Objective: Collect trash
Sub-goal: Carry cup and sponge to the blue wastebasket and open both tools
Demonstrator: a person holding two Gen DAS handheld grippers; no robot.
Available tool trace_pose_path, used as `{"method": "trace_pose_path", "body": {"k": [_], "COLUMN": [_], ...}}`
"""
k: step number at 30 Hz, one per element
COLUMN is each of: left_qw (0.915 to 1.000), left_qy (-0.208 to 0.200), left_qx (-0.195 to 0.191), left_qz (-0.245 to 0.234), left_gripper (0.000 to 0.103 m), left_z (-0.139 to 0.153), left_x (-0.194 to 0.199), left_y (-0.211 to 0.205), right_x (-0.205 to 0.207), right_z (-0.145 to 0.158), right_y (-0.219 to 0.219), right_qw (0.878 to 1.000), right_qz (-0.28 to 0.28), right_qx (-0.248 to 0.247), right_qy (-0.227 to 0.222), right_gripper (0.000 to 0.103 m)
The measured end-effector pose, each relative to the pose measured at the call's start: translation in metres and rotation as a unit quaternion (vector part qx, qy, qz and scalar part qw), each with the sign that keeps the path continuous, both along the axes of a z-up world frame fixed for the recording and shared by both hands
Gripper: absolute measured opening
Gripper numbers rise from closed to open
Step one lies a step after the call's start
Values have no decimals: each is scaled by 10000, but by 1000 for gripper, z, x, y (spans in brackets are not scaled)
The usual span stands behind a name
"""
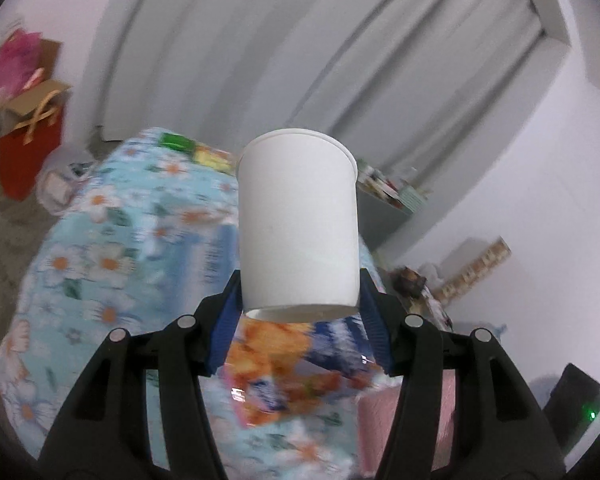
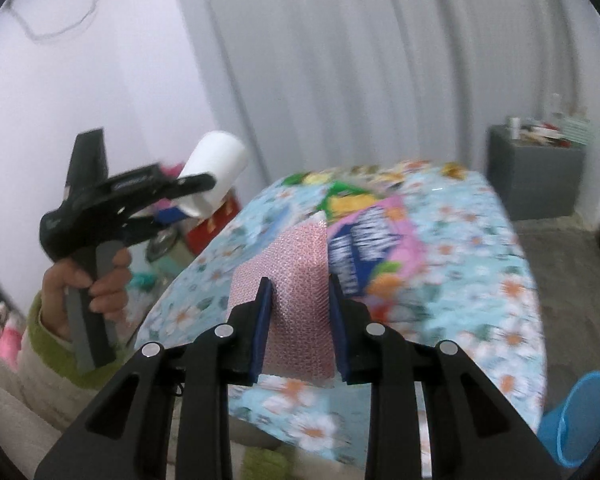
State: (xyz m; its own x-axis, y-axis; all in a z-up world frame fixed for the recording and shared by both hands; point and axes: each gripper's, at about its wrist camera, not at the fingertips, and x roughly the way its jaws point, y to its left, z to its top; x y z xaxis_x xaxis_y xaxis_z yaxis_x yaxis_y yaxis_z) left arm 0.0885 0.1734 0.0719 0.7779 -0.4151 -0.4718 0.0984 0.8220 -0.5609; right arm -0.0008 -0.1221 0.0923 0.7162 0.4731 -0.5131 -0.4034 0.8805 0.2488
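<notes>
The left gripper pinches a white paper cup by its lower wall, with both blue pads pressed against the sides near the base. The cup stands upright between the fingers, raised above a table covered in a floral cloth. In the right wrist view the same cup shows at the left, tilted, held in the left gripper, whose handle a hand grips.

The right gripper is clamped on a pink, bumpy-textured sheet, possibly bubble wrap; motion blur leaves the material uncertain. The sheet rises between the two blue pads and stands above the table.

Snack wrappers lie on the table: a blue and orange one below the cup, and a pink and blue one just beside the sheet. A blue bin stands on the floor near the table's right corner. A grey cabinet stands by the curtain, with small items on top. A red gift bag stands on the floor at the left.
</notes>
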Motion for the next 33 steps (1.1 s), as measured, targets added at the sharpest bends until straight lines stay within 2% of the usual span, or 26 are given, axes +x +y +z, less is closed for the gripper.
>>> {"method": "trace_pose_path", "body": {"k": [4,8,11,17,20,24,27,29,32,33], "left_qw": [9972,9860,9685,9200,8892,8599,8456,8443,8338,8310], "left_qy": [-127,-65,159,673,979,1377,1477,1549,1775,1802], "left_qx": [102,198,294,714,1019,1280,1500,1541,1598,1648], "left_qz": [-731,-1656,-2468,-3795,-4352,-4746,-4906,-4892,-4977,-4998], "left_gripper": [53,53,53,53,53,53,53,53,53,56], "left_z": [13,18,15,1,-21,-59,-92,-111,-143,-153], "left_x": [9,27,45,64,65,66,68,66,69,71], "left_y": [-54,-128,-196,-354,-443,-526,-577,-599,-634,-647], "right_x": [-17,-38,-54,-72,-75,-75,-65,-60,-51,-46], "right_z": [10,17,15,-8,-31,-72,-105,-124,-159,-176], "right_y": [-61,-128,-186,-276,-322,-386,-414,-432,-465,-476], "right_qw": [9966,9832,9626,9184,8933,8570,8320,8182,7954,7871], "right_qz": [-785,-1797,-2693,-3949,-4477,-5077,-5414,-5585,-5856,-5941], "right_qx": [151,4,-121,-222,-77,286,456,564,774,853], "right_qy": [-176,-316,-255,76,375,830,1121,1243,1358,1423], "right_gripper": [27,27,27,27,27,27,28,28,31,35]}}
